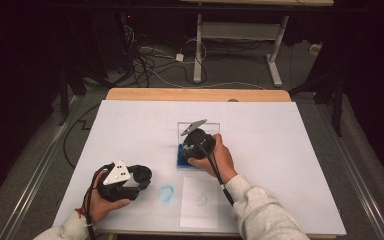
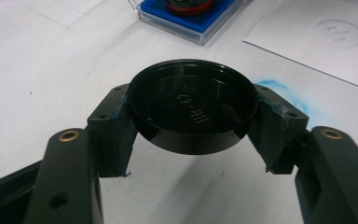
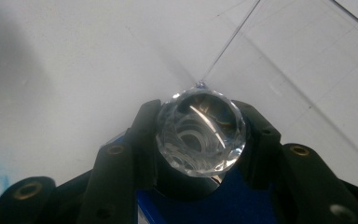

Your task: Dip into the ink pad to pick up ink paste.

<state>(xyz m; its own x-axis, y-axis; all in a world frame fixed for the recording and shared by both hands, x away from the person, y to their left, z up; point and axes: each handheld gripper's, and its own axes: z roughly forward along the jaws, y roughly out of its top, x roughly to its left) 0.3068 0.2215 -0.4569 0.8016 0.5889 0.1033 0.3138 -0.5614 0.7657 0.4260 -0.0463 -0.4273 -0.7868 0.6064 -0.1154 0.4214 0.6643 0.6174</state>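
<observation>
Left tool (image 2: pixel 193 140) was clamped on the round black plastic lid (image 2: pixel 192 103), low over the white desk (image 1: pixel 130 125). Right tool (image 3: pixel 200 140) gripped the faceted clear glass knob (image 3: pixel 200 137) over the blue-lined clear case (image 1: pixel 182 161). I'd lift it straight, no twisting. Lid lettering looked like "HR-A2", though I couldn't be sure.

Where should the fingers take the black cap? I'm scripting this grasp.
Grip the black cap by its round rim, one finger on each opposite side, coming in level. The left gripper holds it this way: the shallow wall gives the pads a seat.
</observation>
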